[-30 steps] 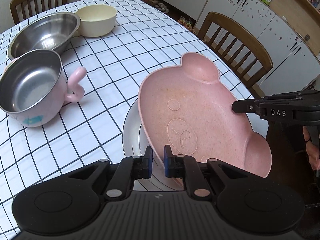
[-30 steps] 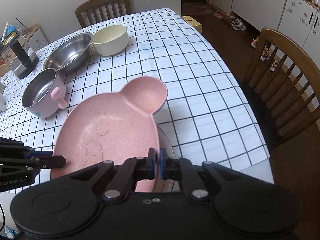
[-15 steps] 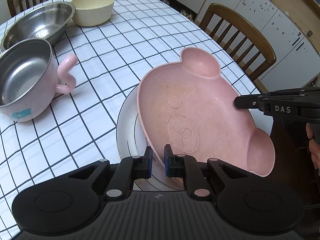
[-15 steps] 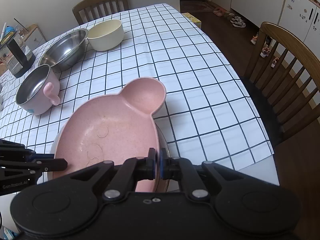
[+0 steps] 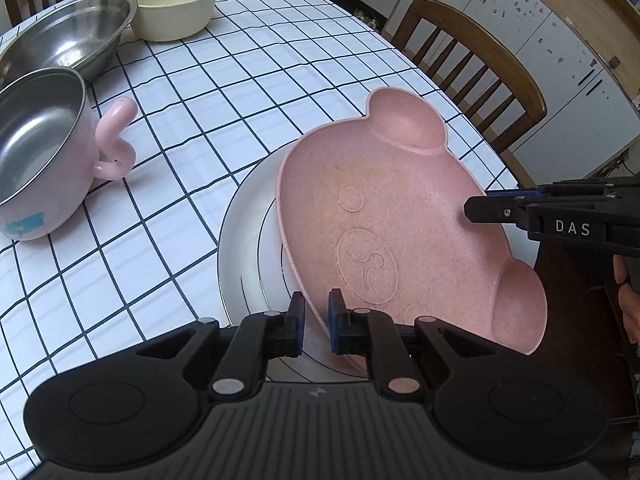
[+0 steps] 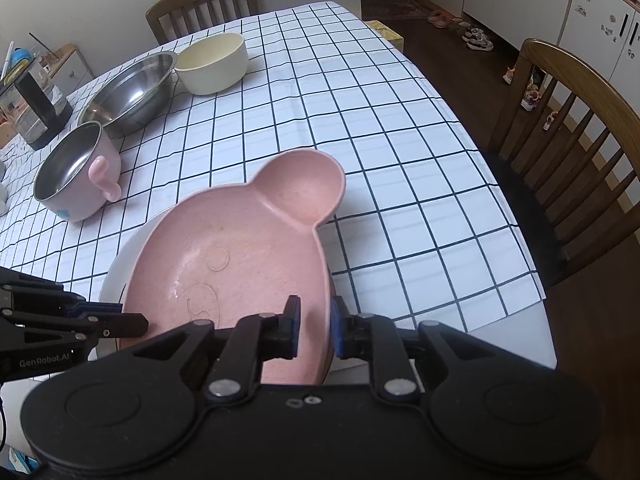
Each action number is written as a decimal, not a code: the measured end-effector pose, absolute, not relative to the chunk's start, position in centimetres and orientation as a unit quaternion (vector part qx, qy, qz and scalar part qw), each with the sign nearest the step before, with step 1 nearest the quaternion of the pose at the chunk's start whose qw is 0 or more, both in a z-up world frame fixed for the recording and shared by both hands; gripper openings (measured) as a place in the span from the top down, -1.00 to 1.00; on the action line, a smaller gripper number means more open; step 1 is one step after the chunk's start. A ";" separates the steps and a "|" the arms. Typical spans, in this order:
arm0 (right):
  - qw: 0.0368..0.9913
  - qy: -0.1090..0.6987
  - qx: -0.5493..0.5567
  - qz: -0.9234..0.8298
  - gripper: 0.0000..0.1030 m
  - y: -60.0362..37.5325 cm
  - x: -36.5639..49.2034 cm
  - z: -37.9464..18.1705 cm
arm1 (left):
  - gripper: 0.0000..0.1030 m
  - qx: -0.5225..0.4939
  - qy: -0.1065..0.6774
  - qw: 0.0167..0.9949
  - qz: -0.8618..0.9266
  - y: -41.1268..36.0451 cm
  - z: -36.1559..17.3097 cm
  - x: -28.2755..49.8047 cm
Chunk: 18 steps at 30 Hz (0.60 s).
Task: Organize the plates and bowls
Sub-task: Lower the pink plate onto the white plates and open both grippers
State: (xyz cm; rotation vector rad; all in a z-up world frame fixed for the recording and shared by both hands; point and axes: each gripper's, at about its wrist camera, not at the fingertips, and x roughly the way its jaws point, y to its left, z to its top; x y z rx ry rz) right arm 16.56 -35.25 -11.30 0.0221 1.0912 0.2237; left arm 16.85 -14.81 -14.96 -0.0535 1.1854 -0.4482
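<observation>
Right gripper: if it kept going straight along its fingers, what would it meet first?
Probably the pink bear-shaped plate: its rim sits between the right gripper's jaws, which have just been opening. Just beneath lies the white round plate; how far down is unclear.

Checked tablecloth (image 6: 360,128), wooden chairs (image 6: 576,128), white cabinets (image 5: 560,40), shoes on floor (image 6: 476,36), kettle (image 6: 36,108)

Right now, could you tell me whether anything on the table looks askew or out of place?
Yes: the pink bear-shaped plate sits off-centre on the white plate, overhanging its right side and the table edge. Faint yellowish staining marks its inside.
</observation>
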 end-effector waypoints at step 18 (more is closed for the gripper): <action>0.878 0.465 -0.004 0.108 0.01 -33.6 13.4 -8.2 | 0.71 -0.012 0.515 0.829 -0.218 -13.4 -12.7 14.9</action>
